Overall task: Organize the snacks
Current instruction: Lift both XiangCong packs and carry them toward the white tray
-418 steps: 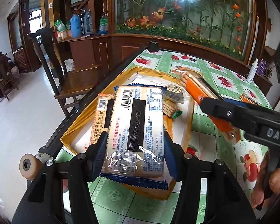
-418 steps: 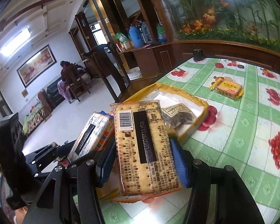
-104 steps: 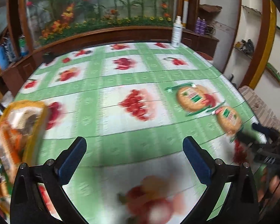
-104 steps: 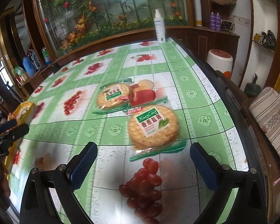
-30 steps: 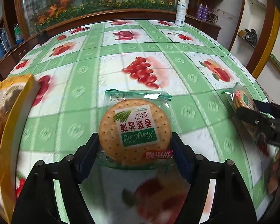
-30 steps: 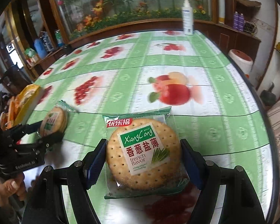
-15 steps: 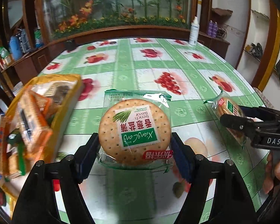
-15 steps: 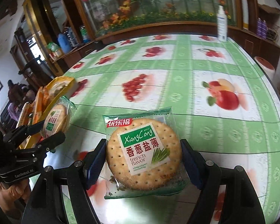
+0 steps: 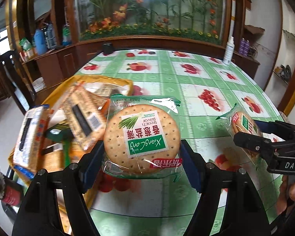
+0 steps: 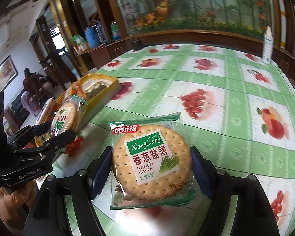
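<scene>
My left gripper (image 9: 141,165) is shut on a round cracker pack (image 9: 141,135) with a green label, held above the table just right of the yellow snack tray (image 9: 127,83). That tray holds several cracker packs (image 9: 82,116). My right gripper (image 10: 151,173) is shut on a second round cracker pack (image 10: 150,161), lifted over the green fruit-print tablecloth (image 10: 226,90). In the left wrist view, the right gripper (image 9: 251,135) and its pack (image 9: 243,123) show at the right. The right wrist view has the left gripper (image 10: 55,132) with its pack (image 10: 65,116) beside the tray (image 10: 106,92).
A white spray bottle (image 10: 267,45) and a small black object (image 10: 137,44) stand at the table's far edge. A wooden chair (image 9: 11,72) stands left of the table beyond the tray. The table's right edge (image 9: 273,102) curves away; a person sits far off at left (image 10: 28,82).
Both grippers have carried their cracker packs leftward and slightly up toward the yellow tray. The tray now fills the left of the left wrist view, with the left pack beside its corner.
</scene>
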`<action>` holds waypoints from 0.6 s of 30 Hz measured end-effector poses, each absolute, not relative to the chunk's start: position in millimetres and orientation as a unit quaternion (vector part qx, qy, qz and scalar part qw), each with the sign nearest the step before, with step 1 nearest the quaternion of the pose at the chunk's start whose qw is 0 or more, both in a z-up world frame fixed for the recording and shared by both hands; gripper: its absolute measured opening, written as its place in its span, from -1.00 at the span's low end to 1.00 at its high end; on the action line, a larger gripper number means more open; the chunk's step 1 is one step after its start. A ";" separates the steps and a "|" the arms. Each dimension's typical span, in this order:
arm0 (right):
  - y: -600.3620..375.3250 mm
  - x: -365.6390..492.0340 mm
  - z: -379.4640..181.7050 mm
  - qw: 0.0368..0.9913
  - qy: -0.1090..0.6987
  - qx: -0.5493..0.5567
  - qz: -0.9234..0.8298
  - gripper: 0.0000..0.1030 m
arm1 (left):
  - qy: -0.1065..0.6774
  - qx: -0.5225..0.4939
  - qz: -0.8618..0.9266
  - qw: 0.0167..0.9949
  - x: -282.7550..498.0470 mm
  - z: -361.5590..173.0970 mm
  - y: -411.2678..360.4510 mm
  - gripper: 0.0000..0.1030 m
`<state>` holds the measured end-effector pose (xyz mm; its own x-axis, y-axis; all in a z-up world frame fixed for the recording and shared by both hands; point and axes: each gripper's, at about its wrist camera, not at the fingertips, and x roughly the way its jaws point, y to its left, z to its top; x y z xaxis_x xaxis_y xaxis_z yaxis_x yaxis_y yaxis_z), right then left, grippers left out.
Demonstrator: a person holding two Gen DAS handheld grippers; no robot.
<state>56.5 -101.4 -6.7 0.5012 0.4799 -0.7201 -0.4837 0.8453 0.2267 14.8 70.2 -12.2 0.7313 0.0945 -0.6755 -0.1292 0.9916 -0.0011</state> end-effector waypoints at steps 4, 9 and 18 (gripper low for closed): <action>-81.8 51.9 -1.9 0.864 0.410 -0.013 0.293 0.50 | 0.359 -0.031 0.070 0.930 10.1 -11.7 81.7 0.45; -62.7 48.5 0.6 0.860 0.408 -0.024 0.306 0.50 | 0.354 -0.040 0.078 0.931 3.5 -9.7 95.5 0.45; -38.7 43.7 3.3 0.854 0.405 -0.040 0.323 0.50 | 0.348 -0.053 0.087 0.932 -5.7 -8.6 109.7 0.45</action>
<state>43.7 -38.7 3.3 0.4625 0.5197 -0.7183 -0.5843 0.7880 0.1939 -5.7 109.7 -8.6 0.7420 0.1257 -0.6585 -0.1995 0.9792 -0.0379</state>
